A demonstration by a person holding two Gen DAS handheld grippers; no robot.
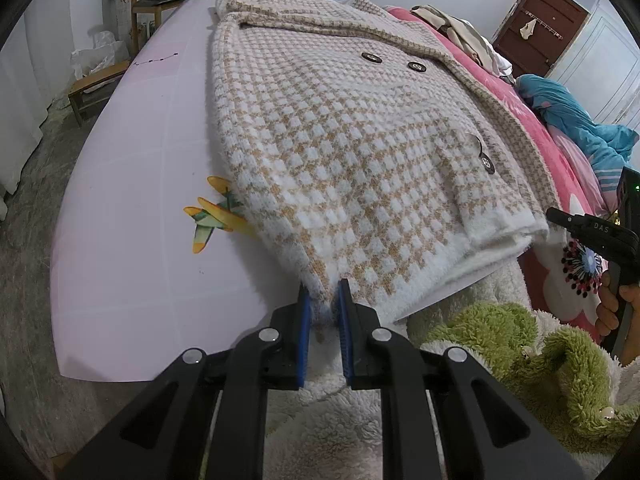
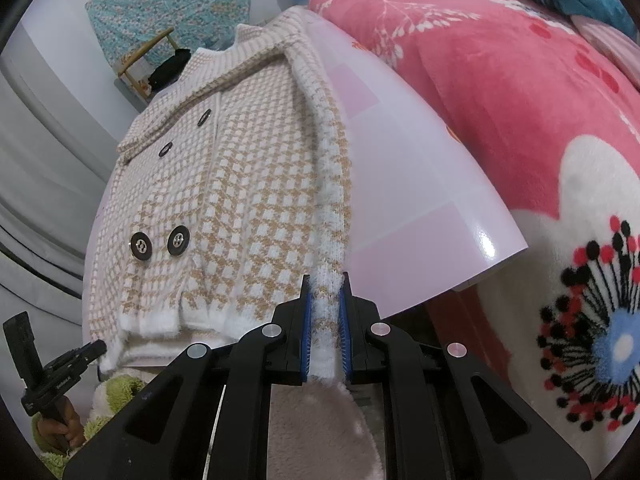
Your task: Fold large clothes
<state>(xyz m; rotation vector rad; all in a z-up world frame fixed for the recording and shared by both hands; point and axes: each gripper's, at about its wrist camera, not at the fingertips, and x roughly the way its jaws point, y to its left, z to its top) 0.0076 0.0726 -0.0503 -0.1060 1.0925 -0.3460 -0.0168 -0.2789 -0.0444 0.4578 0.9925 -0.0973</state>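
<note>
A fuzzy tan-and-white houndstooth knit coat (image 1: 352, 128) with dark round buttons lies flat on a glossy pale pink board (image 1: 132, 208), its white hem hanging just over the near edge and its collar at the far end. The long axis runs away from both grippers, near to far.

The left gripper (image 1: 324, 304) pinches the near left corner of the hem between its blue pads. The right gripper (image 2: 325, 300) is closed on the near end of the folded-in strip along the coat's right edge, probably a sleeve cuff. Both hands sit at the near hem, one at each corner, so the fabric stretches straight ahead of the jaws; the likely next move, carrying the hem toward the collar, would need both to travel away together.

What lies under the coat is hidden. The pink floral blanket (image 2: 500, 92) lies to the right of the board. A fluffy green and white fabric (image 1: 532, 344) lies below the hem, and what it is cannot be made out.
</note>
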